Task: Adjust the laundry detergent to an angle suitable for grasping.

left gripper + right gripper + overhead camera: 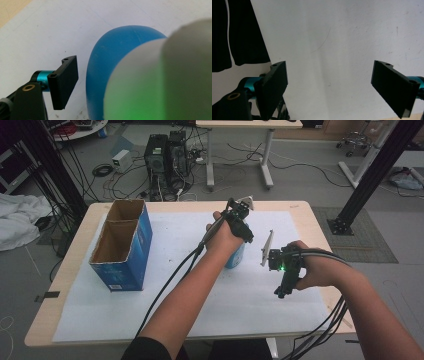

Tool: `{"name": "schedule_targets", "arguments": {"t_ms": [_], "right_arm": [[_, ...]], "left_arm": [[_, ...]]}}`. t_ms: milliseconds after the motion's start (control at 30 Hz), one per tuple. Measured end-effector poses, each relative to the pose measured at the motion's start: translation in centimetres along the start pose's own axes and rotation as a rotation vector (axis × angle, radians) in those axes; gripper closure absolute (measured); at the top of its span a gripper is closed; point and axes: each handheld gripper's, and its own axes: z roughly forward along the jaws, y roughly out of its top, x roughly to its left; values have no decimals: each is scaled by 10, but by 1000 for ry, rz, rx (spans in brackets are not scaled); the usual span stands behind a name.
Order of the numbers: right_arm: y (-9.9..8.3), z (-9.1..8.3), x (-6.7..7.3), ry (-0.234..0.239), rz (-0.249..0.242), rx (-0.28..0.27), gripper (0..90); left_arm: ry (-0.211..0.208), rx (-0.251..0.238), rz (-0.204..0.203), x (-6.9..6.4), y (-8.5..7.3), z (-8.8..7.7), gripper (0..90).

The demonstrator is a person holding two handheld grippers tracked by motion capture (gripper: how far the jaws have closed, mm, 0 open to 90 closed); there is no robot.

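A blue bottle [235, 259] with a pale grey cap [162, 82] stands on the white sheet near the table's middle. My left gripper [239, 237] points down over it, with the hand covering most of the bottle in the high view. In the left gripper view the bottle's blue body [105, 60] sits between the jaws. One black pad [63, 82] stands a sliver away from its side, and the cap hides the other pad. My right gripper [329, 87] hovers over bare white paper to the right of the bottle [282, 287], open, with nothing between its pads.
A tall blue cardboard box [122, 245], open at the top with two compartments, stands at the left of the white sheet [165, 320]. The wooden table edge [310, 215] rims the sheet. Cables trail from both grippers toward the near edge.
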Motion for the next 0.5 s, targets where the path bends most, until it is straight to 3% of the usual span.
{"name": "schedule_targets", "arguments": {"t_ms": [500], "right_arm": [[2,1,0,1,-2,0,130]], "left_arm": [[4,5,0,-4,0,-1,307]]}}
